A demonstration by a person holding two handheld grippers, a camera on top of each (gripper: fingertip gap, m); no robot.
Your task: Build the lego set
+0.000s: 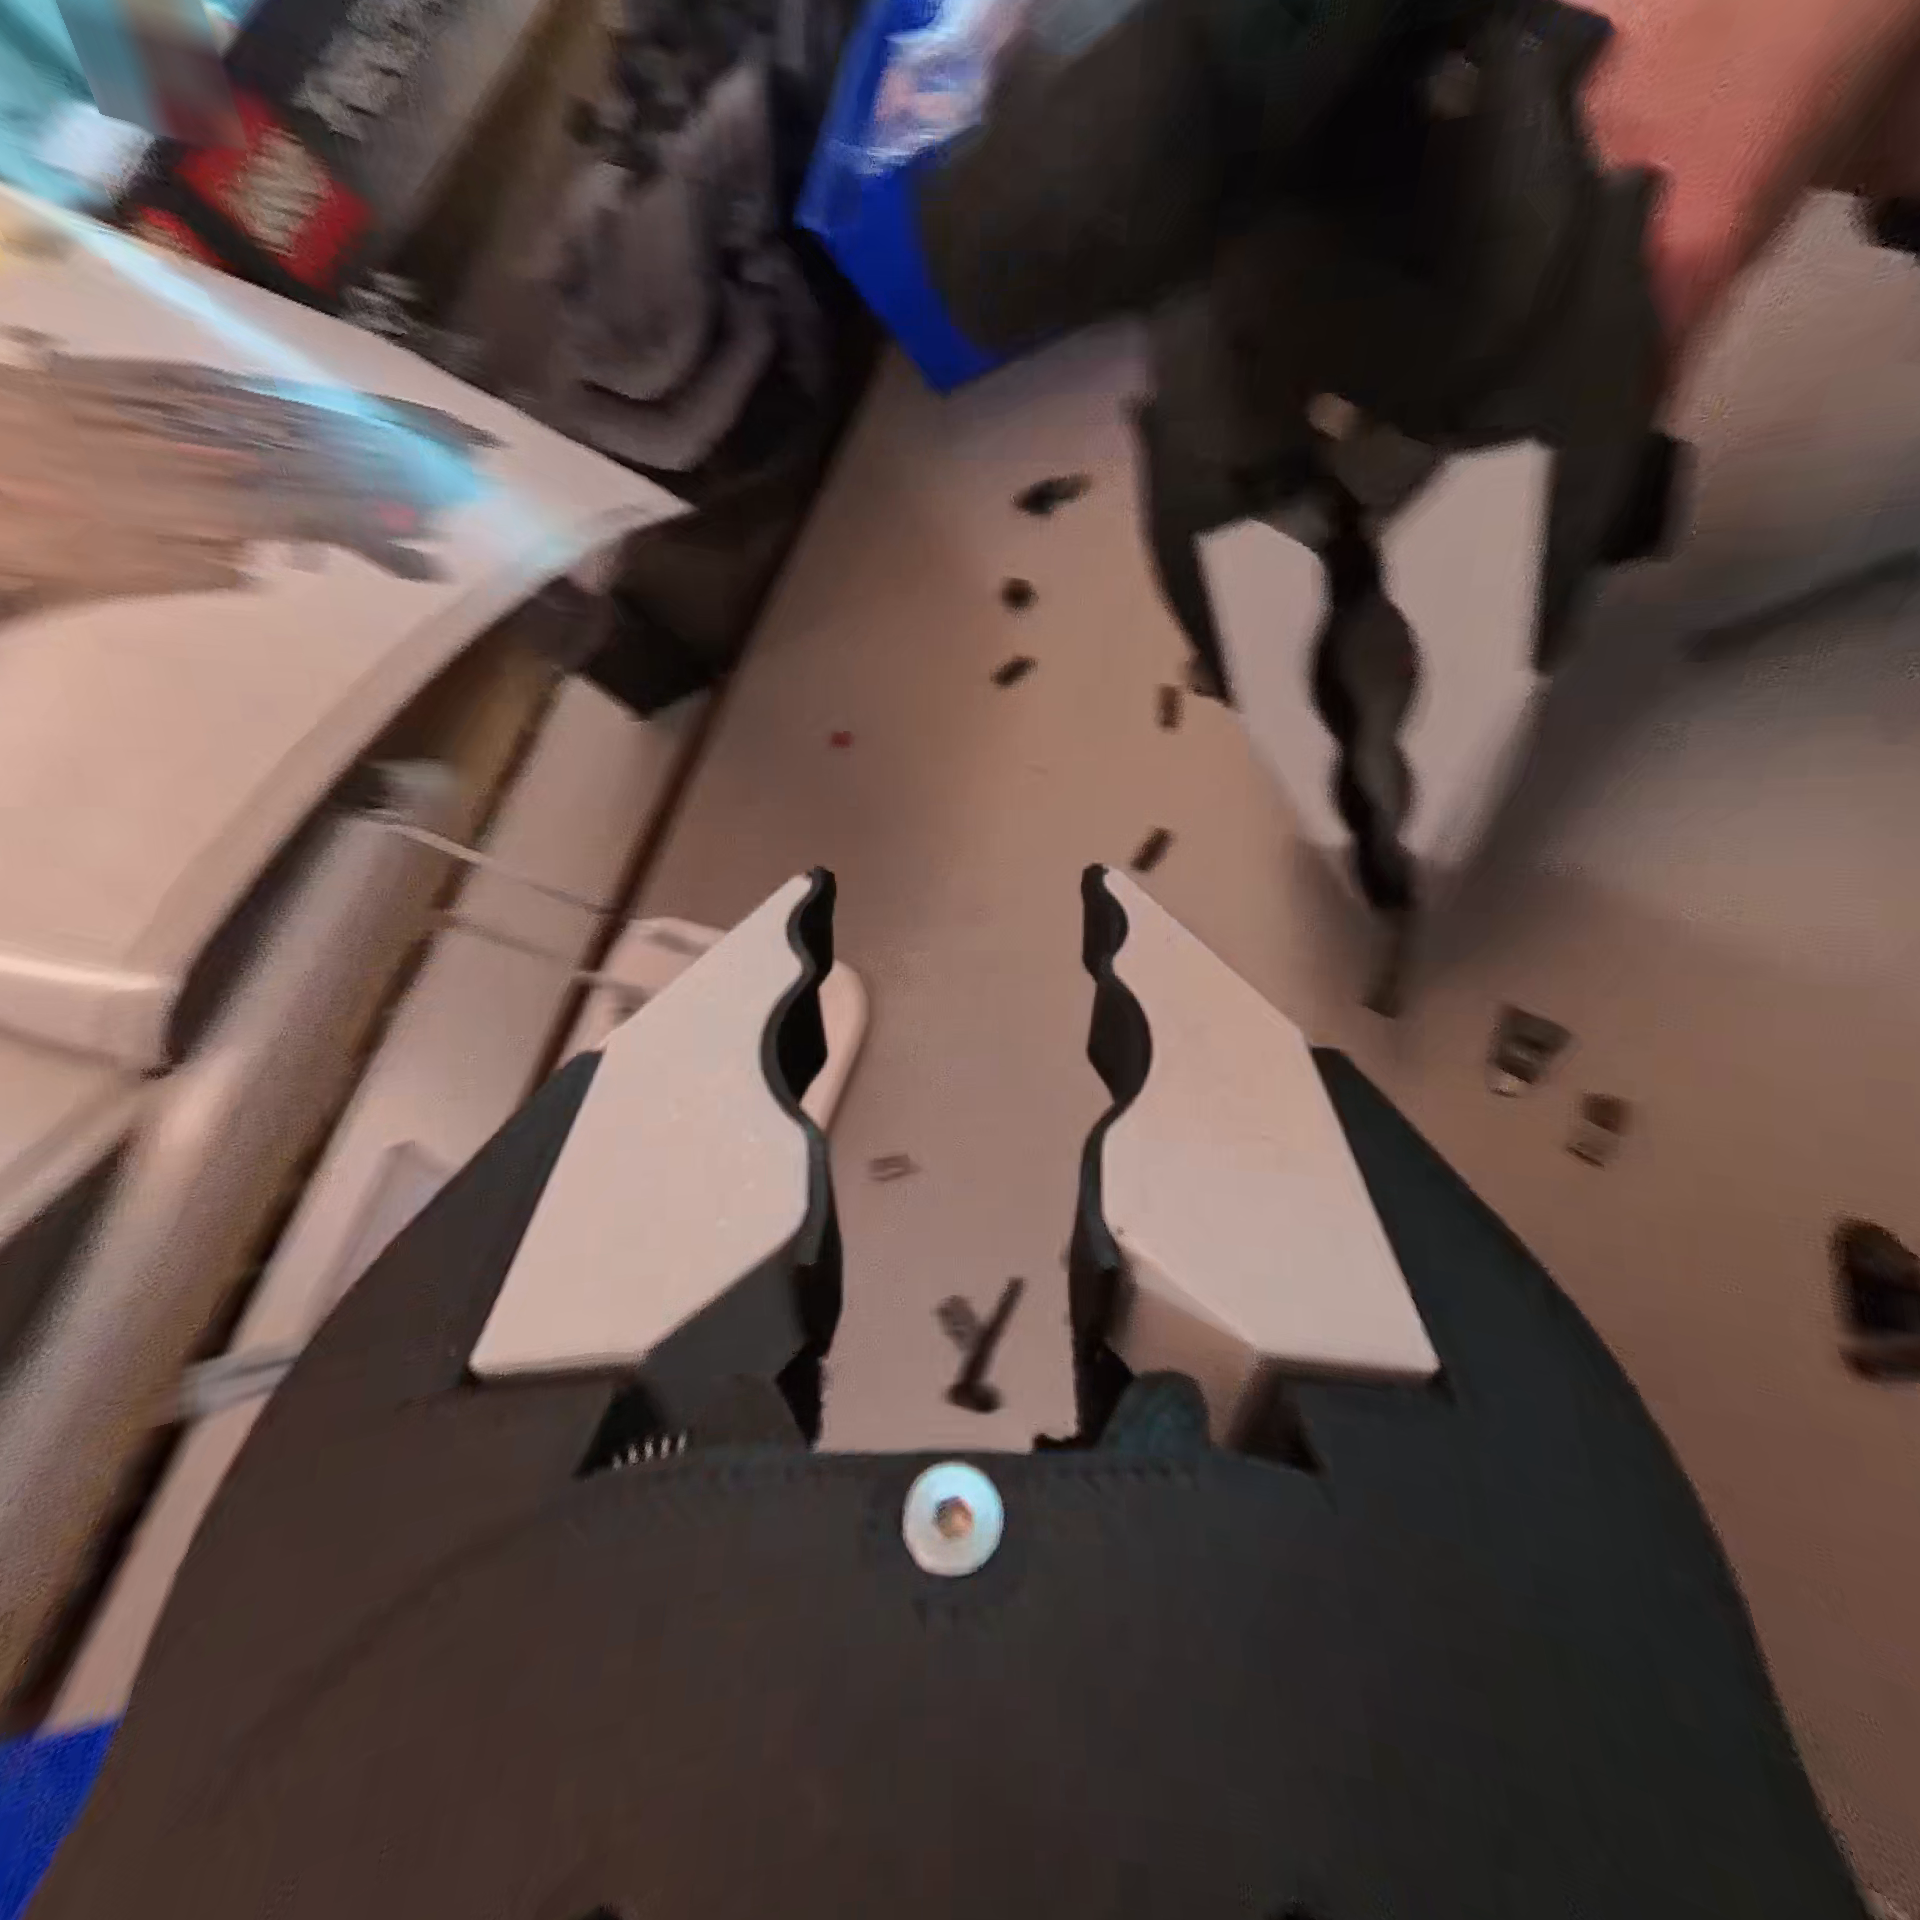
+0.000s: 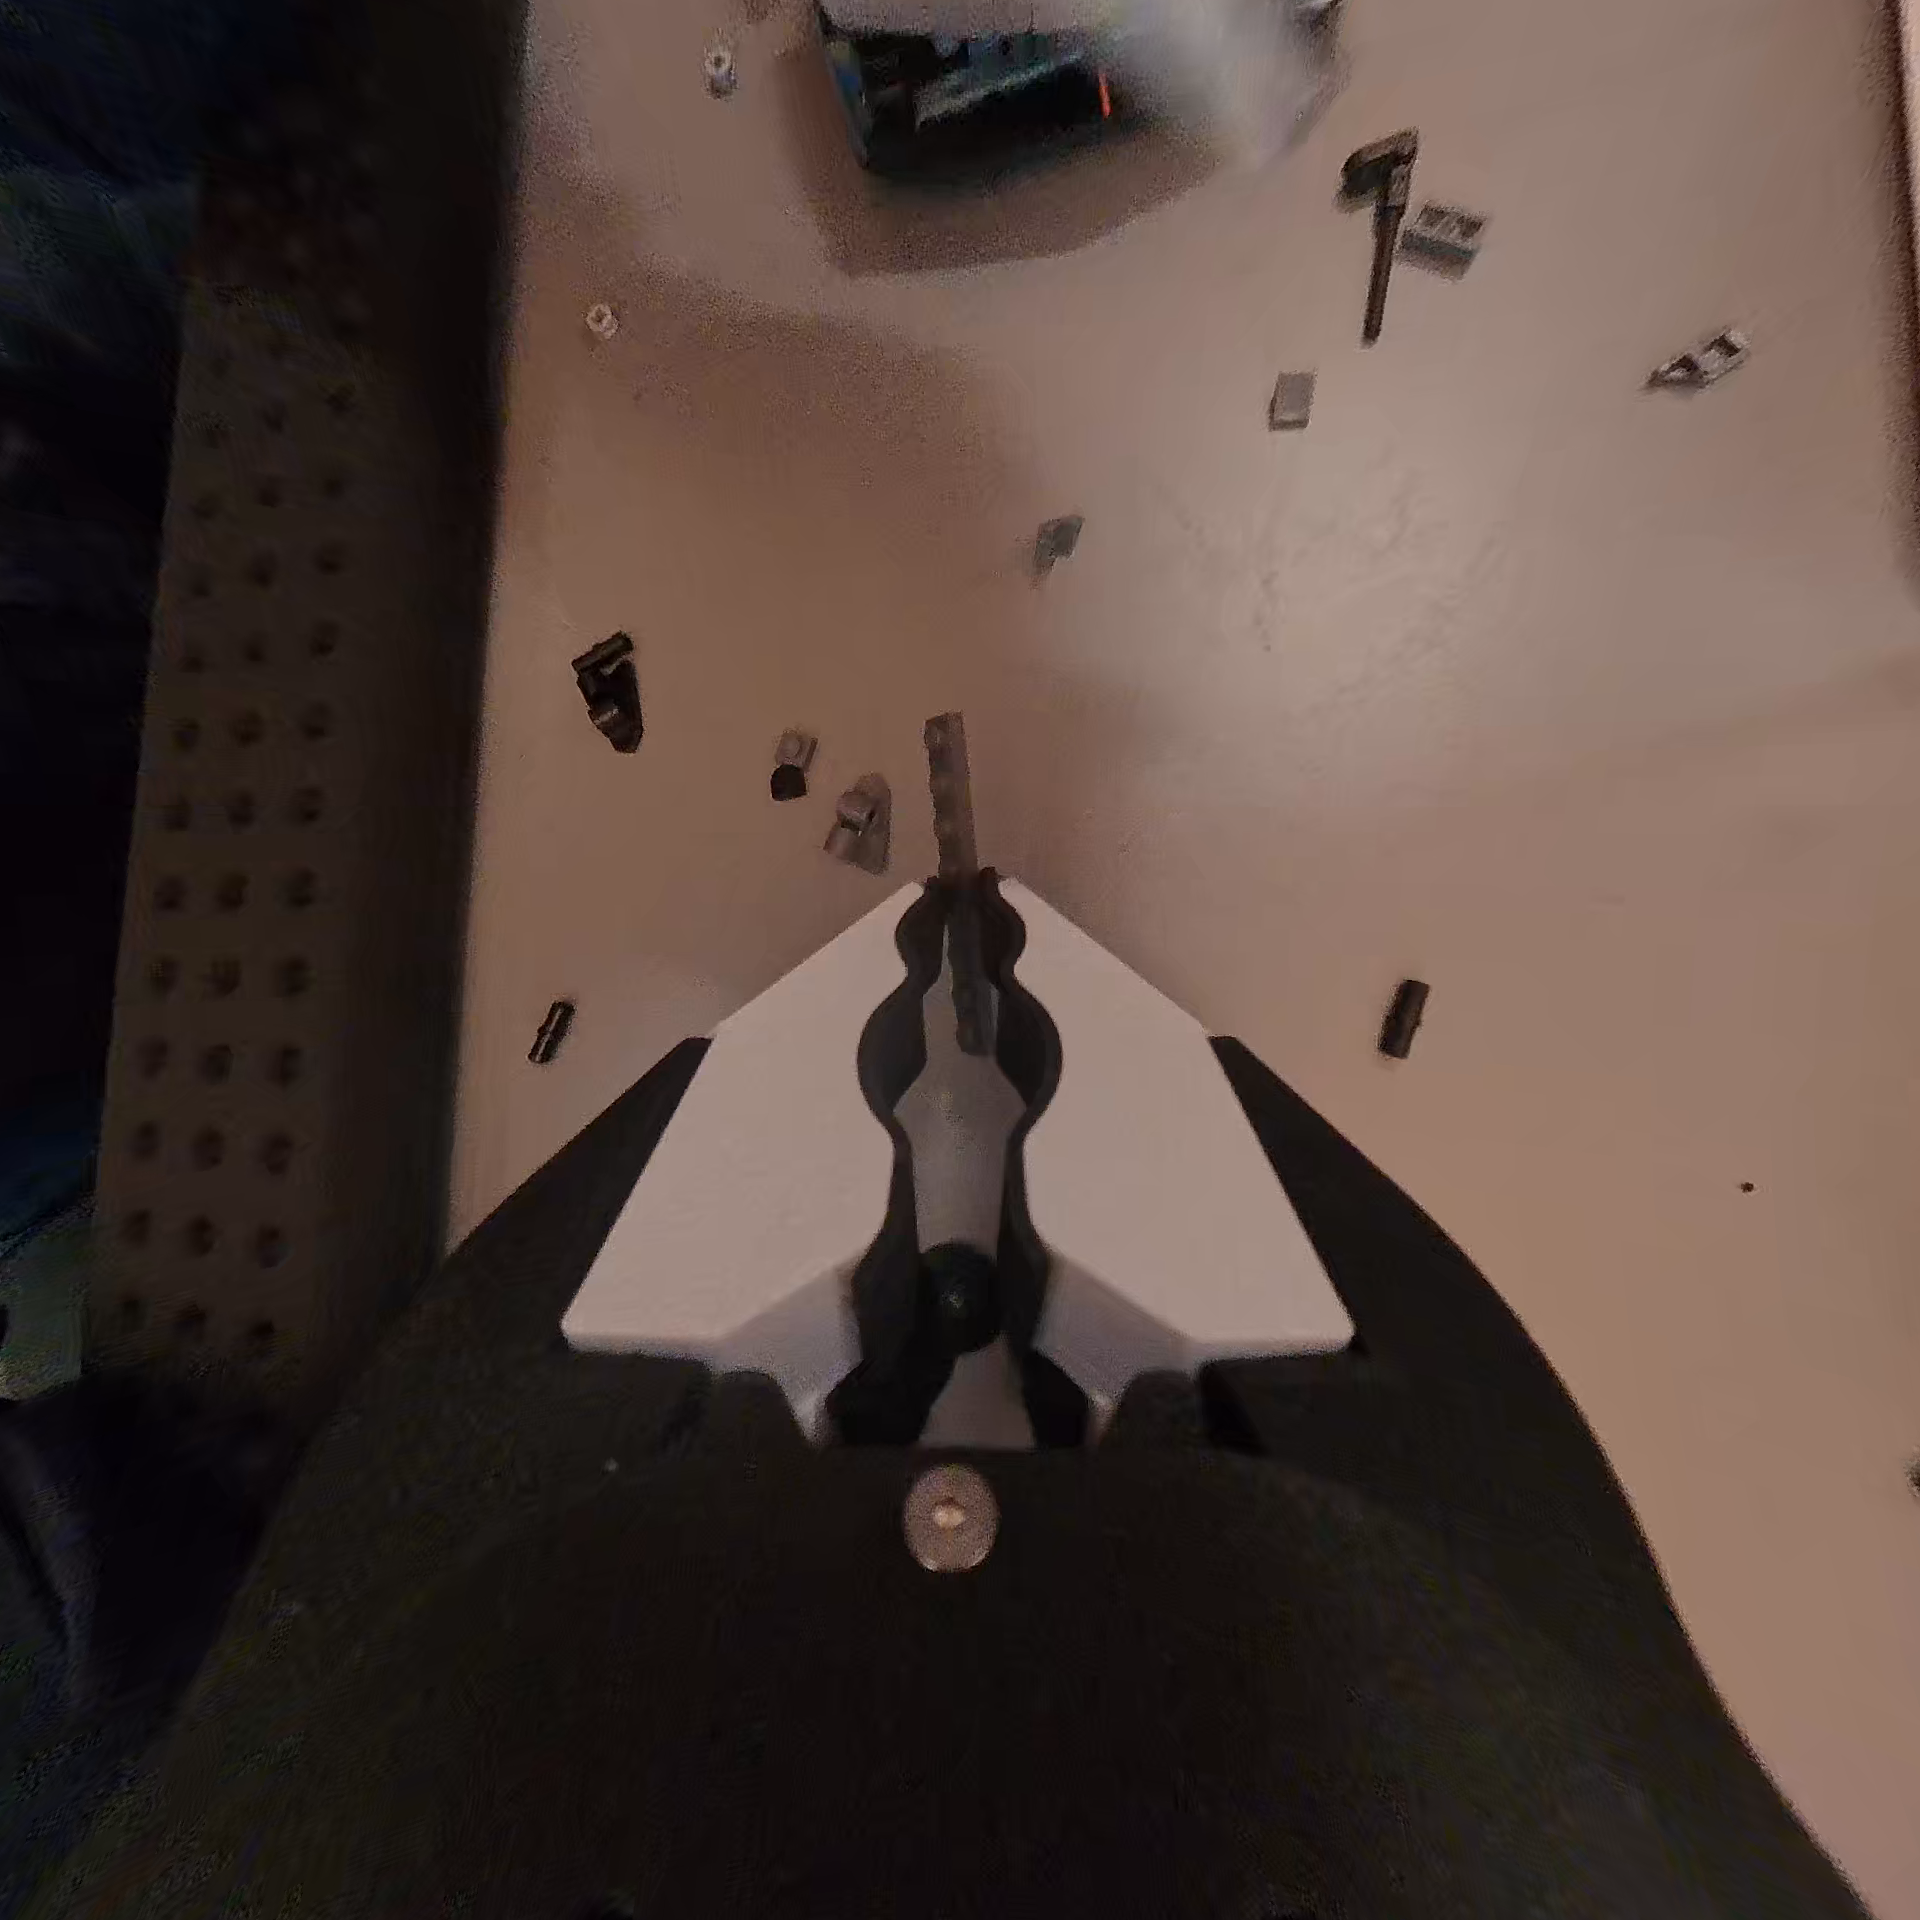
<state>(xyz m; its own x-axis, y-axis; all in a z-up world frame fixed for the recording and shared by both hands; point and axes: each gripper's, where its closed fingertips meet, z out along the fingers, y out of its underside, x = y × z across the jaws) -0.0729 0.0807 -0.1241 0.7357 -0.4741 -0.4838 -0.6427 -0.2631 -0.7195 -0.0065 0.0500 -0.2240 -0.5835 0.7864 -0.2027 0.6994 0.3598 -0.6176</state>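
You are working over a pale beige table [image 2: 1455, 727] strewn with small dark and grey lego pieces. A black clip piece [image 2: 606, 690] lies near its left edge, a grey wedge piece [image 2: 860, 821] close by, a long black axle piece [image 2: 1377, 244] far right. A dark, blurred assembly [image 2: 966, 94] sits at the top.

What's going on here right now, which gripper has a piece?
The right hand-held gripper is shut on a thin dark lego strip, held above the pale table. The left hand-held gripper is open and empty. Small dark loose pieces lie scattered around; nothing looks joined yet.
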